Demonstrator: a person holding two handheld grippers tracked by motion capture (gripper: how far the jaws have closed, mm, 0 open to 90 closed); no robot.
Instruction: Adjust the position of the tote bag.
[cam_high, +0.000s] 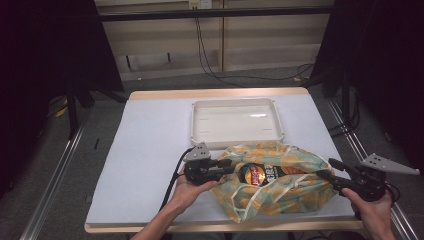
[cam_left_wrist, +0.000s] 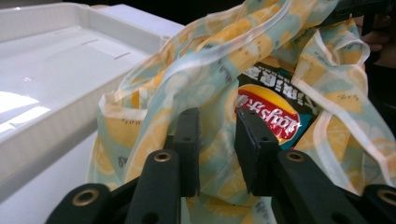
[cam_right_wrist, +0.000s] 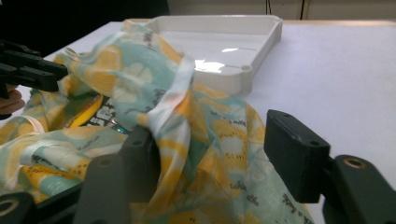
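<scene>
So there's a lemon-print fabric bag (cam_high: 272, 182) slumped in the lower middle of the high view, sitting on the white tabletop (cam_high: 145, 150) right in front of an empty white plastic tray (cam_high: 237, 122). A chip bag (cam_high: 257, 175) with a red and yellow logo peeks out of its opening. The left hand-held gripper (cam_high: 227, 165) is at the bag's left edge; in the left gripper view its jaws are a bit apart with cloth sitting between them, not really pinched as far as I can see. The right hand-held gripper (cam_high: 327, 170) is at the bag's right end, lower right of the frame, jaws spread wide with fabric bunched against one jaw.
</scene>
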